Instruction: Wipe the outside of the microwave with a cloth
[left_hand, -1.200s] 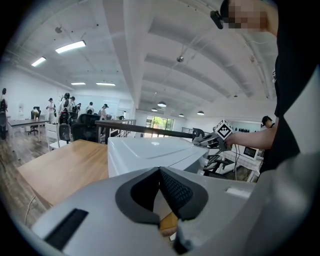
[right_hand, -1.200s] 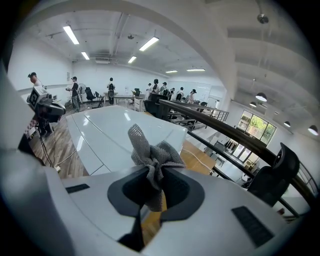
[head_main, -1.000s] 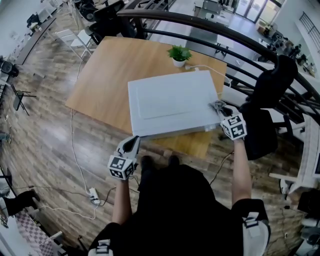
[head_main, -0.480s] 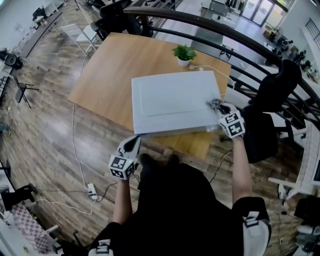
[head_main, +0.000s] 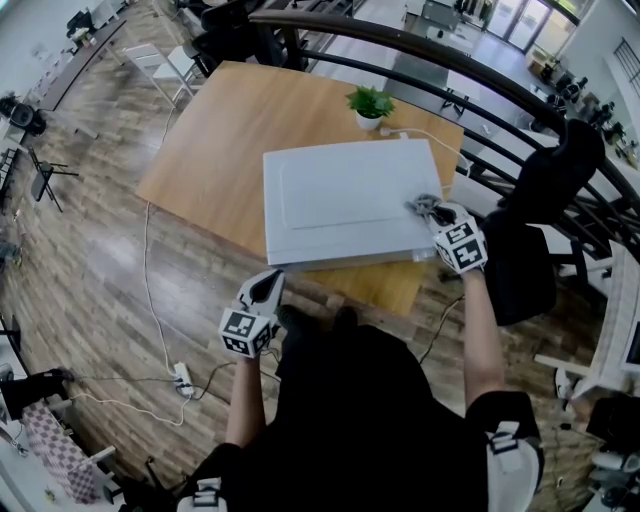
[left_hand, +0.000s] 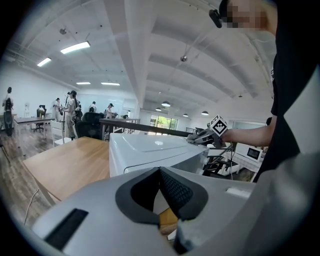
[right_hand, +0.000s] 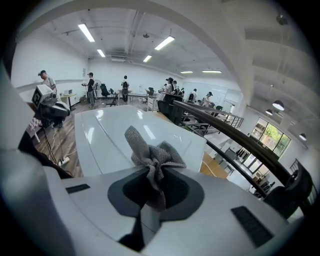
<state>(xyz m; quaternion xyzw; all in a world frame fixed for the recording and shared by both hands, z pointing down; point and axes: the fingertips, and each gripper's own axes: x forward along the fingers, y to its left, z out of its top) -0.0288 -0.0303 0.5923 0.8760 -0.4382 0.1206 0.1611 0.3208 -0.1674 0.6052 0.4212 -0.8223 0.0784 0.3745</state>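
Head view shows the white microwave (head_main: 345, 205) standing on a wooden table (head_main: 220, 140), with a small potted plant (head_main: 369, 105) just behind it. The right gripper (head_main: 436, 213) is at the top panel's right edge, its jaws clamped on a bunched grey cloth (head_main: 424, 207) that touches the panel. Right gripper view shows the cloth's folds sticking up past the jaws. The left gripper (head_main: 267, 284) hangs near the microwave's front left corner, jaws together on nothing.

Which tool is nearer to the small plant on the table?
Right. The right tool, gripping a cloth, is at the microwave's right edge; the plant stands just behind the microwave. The left tool is off the table's near side.
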